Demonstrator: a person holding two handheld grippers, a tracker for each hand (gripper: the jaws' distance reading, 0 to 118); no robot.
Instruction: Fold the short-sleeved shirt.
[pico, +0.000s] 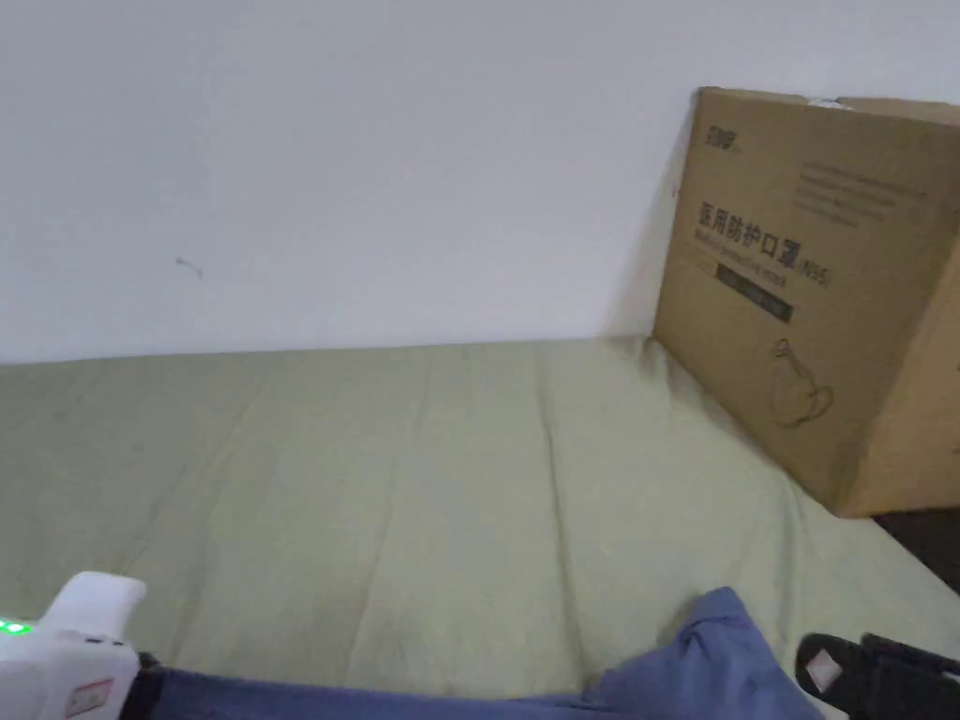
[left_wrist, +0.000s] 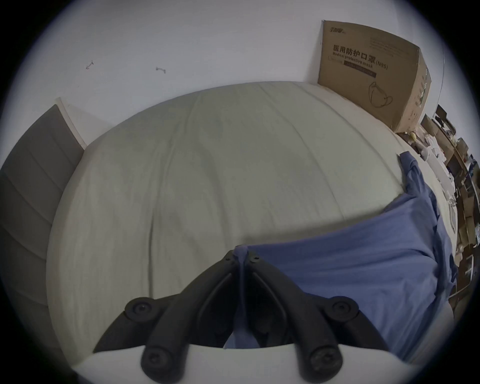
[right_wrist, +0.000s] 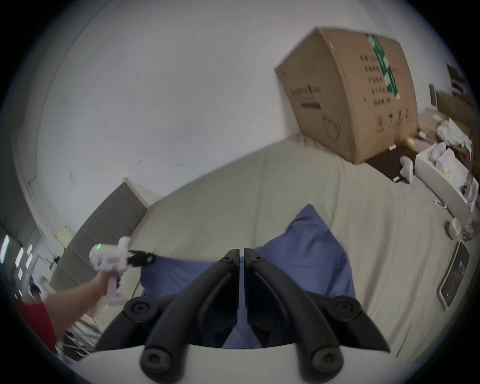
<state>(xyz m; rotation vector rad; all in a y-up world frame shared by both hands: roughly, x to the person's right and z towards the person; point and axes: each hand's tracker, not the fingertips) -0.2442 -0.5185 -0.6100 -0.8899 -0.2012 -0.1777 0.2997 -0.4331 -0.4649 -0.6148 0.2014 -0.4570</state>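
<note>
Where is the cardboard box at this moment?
In the head view the cardboard box stands at the right, against the white wall, on the far right corner of the green sheet.

Cardboard box (pico: 825, 291) on bed (pico: 422, 487) at far right against wall (pico: 375, 159), shirt (pico: 694, 670) at near edge

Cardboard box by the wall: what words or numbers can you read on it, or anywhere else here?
"医用防护口罩 (N95)": front face of the cardboard box.
"Medical protective mask": same face, just beneath.
Corner logo, small lines at upper right, dark strip: too small to read.
Side print, right gripper view: blurred.
</note>
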